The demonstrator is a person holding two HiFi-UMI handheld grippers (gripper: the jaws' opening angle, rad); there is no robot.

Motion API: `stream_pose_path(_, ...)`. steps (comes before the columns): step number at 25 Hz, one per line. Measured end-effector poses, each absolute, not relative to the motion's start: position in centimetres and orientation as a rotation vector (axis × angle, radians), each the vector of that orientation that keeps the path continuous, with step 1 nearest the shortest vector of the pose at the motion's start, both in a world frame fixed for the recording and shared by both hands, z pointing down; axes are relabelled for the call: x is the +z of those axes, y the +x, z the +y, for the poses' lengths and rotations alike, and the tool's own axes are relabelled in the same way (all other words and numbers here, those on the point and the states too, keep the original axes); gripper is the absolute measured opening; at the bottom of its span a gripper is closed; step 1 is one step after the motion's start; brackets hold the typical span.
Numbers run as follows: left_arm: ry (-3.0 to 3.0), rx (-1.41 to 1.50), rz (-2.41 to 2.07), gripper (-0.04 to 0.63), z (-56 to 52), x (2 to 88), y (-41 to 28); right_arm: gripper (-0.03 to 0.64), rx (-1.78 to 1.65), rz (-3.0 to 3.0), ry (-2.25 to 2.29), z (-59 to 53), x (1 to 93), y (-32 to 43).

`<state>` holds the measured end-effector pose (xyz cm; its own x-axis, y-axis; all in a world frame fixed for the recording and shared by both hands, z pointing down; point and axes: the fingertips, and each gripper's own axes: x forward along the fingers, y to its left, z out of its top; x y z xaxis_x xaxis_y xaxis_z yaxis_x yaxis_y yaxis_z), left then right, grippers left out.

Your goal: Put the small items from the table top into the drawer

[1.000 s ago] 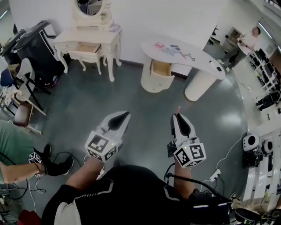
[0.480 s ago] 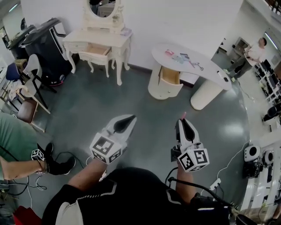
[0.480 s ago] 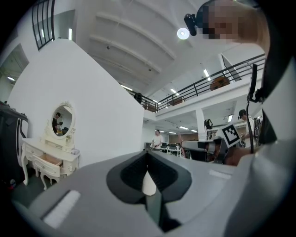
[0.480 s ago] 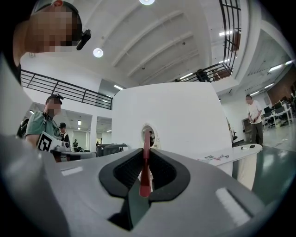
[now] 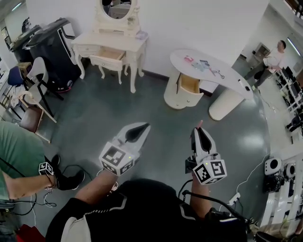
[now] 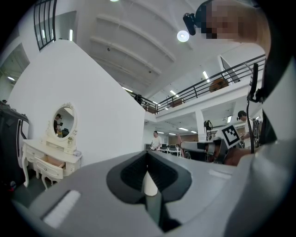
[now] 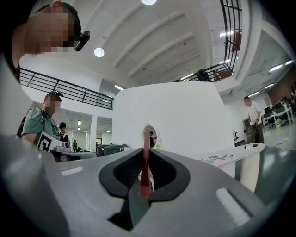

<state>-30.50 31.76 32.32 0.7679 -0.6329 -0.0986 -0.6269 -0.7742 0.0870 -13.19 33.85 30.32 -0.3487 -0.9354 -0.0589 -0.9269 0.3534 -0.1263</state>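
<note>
Curved table (image 5: 231, 80) beyond grey floor (image 5: 142, 104) — small items (image 5: 201, 64), perhaps stationery

Jaws pressed together — left hand-held gripper (image 5: 143, 126) and right hand-held gripper (image 5: 198, 127) both point forward.

Count taken from where I stand:

- Two grippers in my hands, the left gripper (image 5: 140, 128) and the right gripper (image 5: 198, 130).
- Two marker cubes, one on each gripper.
- One red strip (image 7: 146, 159), between the right gripper's jaws.
- One curved white table (image 5: 232, 79) with one open drawer (image 5: 189, 85).
- At least four small items (image 5: 202, 64) on the table top (the far ones are too small to separate with confidence).
- One dressing table (image 5: 109, 40) with one mirror (image 5: 116, 7).
- Two other persons: one in green (image 5: 19, 158) and one standing (image 5: 273, 59).
</note>
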Motion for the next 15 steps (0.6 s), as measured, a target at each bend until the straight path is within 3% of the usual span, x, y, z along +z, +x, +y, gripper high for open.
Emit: stream_pose_path(15, 2.888, -0.18, -1.029, 0.0, 28.3, 33.2, -30.3, 0.048, -0.124, 2.505, -1.695, 29.8, 30.7, -13.5)
